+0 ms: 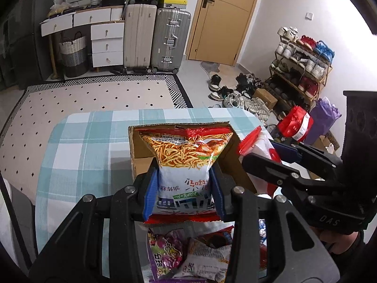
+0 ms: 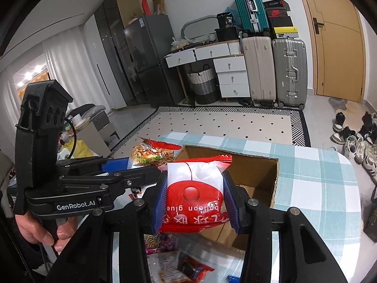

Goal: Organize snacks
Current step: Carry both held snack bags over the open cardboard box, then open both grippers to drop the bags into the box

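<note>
Jaws: left gripper (image 1: 183, 188) clamps noodle-snack bag (image 1: 186, 155); right gripper (image 2: 195, 202) clamps red-white packet (image 2: 194, 188).
Why: both held over the cardboard box (image 2: 254, 176), probably for dropping in.

Even indoor light, sharp focus, fisheye-bowed edges.

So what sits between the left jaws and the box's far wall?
Only the noodle bag, clamped in the left gripper and reaching into the box. The left wrist view shows it.

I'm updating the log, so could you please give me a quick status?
Left gripper shut on white-and-orange noodle snack bag, over open brown cardboard box. Right gripper shut on red-and-white packet, beside it. Nothing blocking.
</note>
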A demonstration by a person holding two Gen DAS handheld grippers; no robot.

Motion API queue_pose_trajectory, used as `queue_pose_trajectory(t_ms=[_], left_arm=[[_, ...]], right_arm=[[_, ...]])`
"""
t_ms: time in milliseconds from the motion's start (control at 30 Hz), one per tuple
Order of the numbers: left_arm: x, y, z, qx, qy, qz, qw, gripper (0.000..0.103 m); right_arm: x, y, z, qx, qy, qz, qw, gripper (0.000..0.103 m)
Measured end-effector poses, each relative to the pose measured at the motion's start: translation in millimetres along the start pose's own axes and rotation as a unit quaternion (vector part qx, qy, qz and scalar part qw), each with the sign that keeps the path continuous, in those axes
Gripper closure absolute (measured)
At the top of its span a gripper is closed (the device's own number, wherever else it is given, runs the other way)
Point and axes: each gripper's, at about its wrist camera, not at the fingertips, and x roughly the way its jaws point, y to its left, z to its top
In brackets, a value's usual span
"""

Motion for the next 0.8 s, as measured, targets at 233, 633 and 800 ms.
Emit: queue_pose_trajectory(t_ms=[233, 633, 800], left_arm=[[35.4, 0.5, 0.1, 0.003, 0.02, -0.003, 0.9998, 0.066], [82.7, 10.9, 3.2, -0.011, 0.042, -0.001, 0.9991, 0.038], [68.7, 14.2, 0.3, -0.004, 0.023, 0.009, 0.9997, 0.03]], right_arm=[[23.0, -21.1, -5.2, 0.018, 0.015, -0.007, 1.0, 0.059], [47.7, -44.8, -18.3, 0.015, 0.021, -0.051, 0.998, 0.027], [36.0, -54.5, -18.2, 0.025, 0.008, -0.049, 0.998, 0.027]])
